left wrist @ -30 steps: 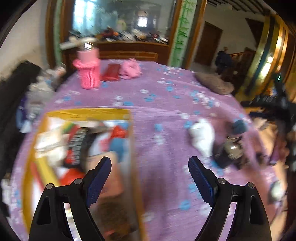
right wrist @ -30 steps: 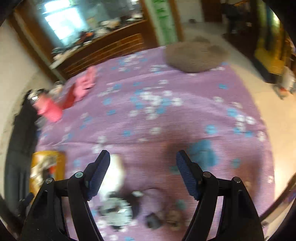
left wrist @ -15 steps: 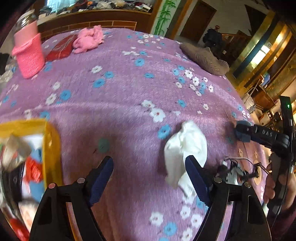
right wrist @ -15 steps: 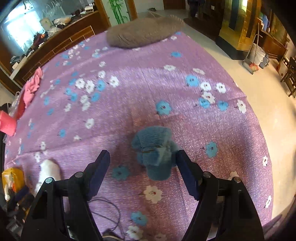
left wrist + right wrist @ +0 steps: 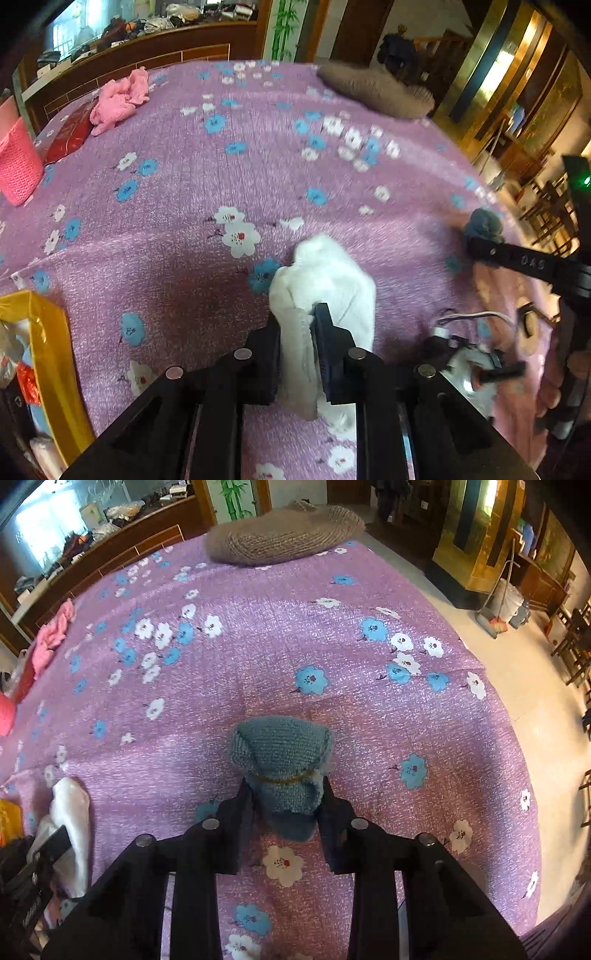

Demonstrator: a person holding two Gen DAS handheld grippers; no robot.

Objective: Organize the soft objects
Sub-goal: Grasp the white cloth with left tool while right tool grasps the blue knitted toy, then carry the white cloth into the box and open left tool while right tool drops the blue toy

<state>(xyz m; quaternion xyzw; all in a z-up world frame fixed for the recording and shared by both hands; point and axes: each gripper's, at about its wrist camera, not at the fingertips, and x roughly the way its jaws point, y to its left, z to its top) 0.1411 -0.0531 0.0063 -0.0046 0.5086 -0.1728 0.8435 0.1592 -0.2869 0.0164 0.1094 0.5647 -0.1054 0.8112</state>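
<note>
Left wrist view: the left gripper (image 5: 297, 325) is pinching a white cloth (image 5: 325, 280), its jaws having just closed in on a fold of the fabric, and the rest of the cloth is lying bunched on the purple flowered bedspread (image 5: 177, 229). To the lower left, the yellow box (image 5: 55, 354) is sitting at the frame's edge with mixed items inside. Far back, a pink knitted piece (image 5: 120, 99) is resting beside a red packet (image 5: 72, 134), and a pink knitted holder (image 5: 16, 166) is standing at the left edge. A brown knitted cushion (image 5: 373, 90) is lying at the far right of the bed. Over on the right, the right gripper (image 5: 476, 240) is reaching in onto a blue-grey bundle.

Right wrist view: the right gripper (image 5: 286, 805) is squeezing the blue knitted bundle (image 5: 282, 757), jaws just closed, clamped on its lower part below a thin yellow band. The bundle is sitting near the middle of the bedspread (image 5: 258, 646). The white cloth (image 5: 72, 812) is showing at the lower left, with the left gripper's dark body overlapping it. The brown cushion (image 5: 280, 535) is lying at the far end, the pink knitted piece (image 5: 53, 635) at the left edge.
</note>
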